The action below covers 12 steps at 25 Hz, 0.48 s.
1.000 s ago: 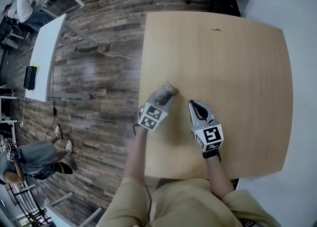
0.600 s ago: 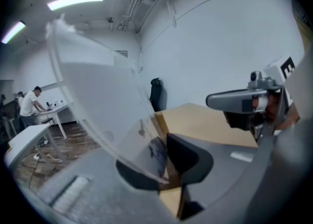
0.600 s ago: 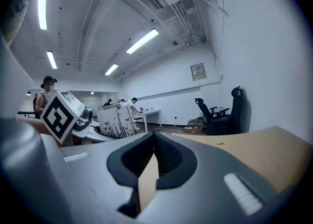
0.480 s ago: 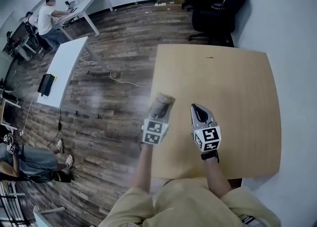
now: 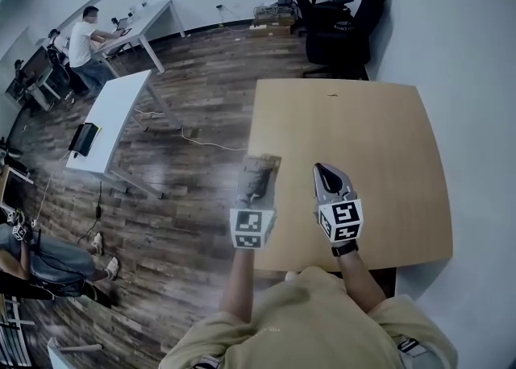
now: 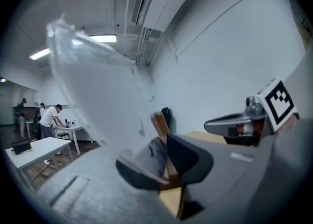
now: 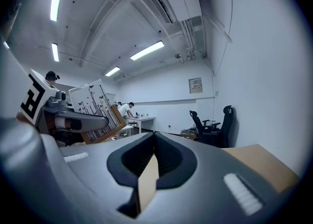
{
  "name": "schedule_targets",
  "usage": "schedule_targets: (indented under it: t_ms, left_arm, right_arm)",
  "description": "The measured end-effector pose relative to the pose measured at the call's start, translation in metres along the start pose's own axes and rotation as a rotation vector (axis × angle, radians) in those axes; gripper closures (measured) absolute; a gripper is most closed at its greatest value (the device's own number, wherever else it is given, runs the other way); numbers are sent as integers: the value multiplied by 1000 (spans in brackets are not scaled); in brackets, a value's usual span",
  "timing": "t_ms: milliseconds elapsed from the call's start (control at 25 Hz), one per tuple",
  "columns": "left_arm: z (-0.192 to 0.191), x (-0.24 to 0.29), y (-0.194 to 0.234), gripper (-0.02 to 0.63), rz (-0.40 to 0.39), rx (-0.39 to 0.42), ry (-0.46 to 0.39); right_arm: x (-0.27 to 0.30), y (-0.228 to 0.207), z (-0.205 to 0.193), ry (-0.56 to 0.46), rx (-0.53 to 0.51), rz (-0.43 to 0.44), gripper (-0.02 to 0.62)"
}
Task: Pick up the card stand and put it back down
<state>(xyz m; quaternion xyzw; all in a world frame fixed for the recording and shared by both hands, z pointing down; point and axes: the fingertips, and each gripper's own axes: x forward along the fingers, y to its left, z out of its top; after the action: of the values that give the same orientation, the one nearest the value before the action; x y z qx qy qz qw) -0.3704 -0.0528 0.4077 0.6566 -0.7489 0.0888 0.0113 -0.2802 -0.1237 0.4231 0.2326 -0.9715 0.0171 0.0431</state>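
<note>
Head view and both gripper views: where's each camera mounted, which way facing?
Head view: on the person's head, steeply down at the table; both forearms, left gripper, right gripper show.
Left gripper view: on that gripper, level along jaws shut on the card stand; own jaws show.
Right gripper view: on that gripper, level toward chairs; own closed, empty jaws show.
Shared: each gripper view catches the other gripper.

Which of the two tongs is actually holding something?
The left tongs, clamped on the wooden-based card stand; the right tongs are shut with nothing between them.
</note>
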Motion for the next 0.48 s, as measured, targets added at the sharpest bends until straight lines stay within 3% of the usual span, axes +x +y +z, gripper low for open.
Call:
schedule_targets:
  t_ms: [240,480]
  left_arm:
    - [10,-50,-7,552,46,-56,-108]
    - [2,-68,-32,552,-9,-94,-122]
  right_arm:
    - [-41,23,12,-34,24,-19,591]
    - [-68,39,-2,-23,19,-22,592]
